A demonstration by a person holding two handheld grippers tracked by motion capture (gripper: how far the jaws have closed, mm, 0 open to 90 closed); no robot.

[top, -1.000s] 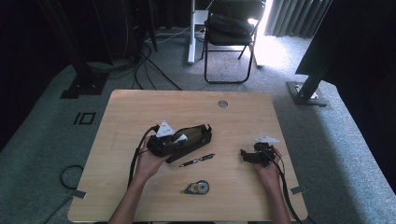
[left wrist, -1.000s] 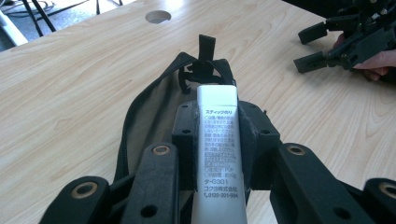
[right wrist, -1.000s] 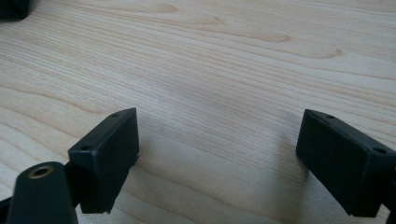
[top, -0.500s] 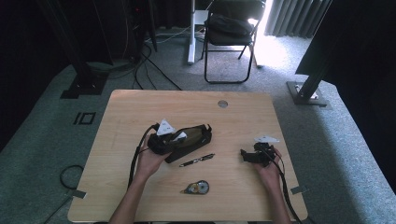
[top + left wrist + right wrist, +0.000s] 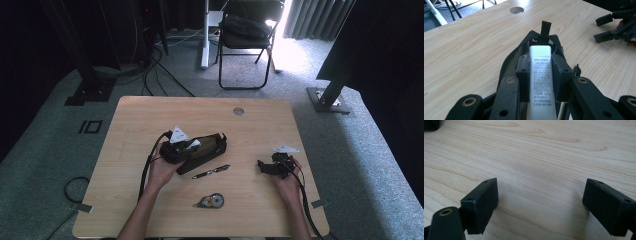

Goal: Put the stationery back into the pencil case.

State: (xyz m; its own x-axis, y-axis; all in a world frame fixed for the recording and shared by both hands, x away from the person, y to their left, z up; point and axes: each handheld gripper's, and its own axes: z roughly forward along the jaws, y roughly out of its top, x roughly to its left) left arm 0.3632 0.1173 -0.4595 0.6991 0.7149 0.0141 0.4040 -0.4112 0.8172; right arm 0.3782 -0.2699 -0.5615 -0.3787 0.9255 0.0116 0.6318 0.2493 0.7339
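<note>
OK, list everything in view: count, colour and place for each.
Glue stick: one, white, clamped in the left tongs, tip at the pouch mouth.
Pouch: one, black, table middle.
Pen: one, black, just in front of the pouch.
Tape dispenser: one, grey, near front edge.
Table: one, light wood.
Chair: one, black, behind the table.
Left tongs: black, shut on the glue stick.
Right tongs: black, open, over bare table.

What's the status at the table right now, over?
Left gripper shut on glue stick, poised over open pencil case. Right gripper open, empty. Pen and tape dispenser lie beside.
</note>
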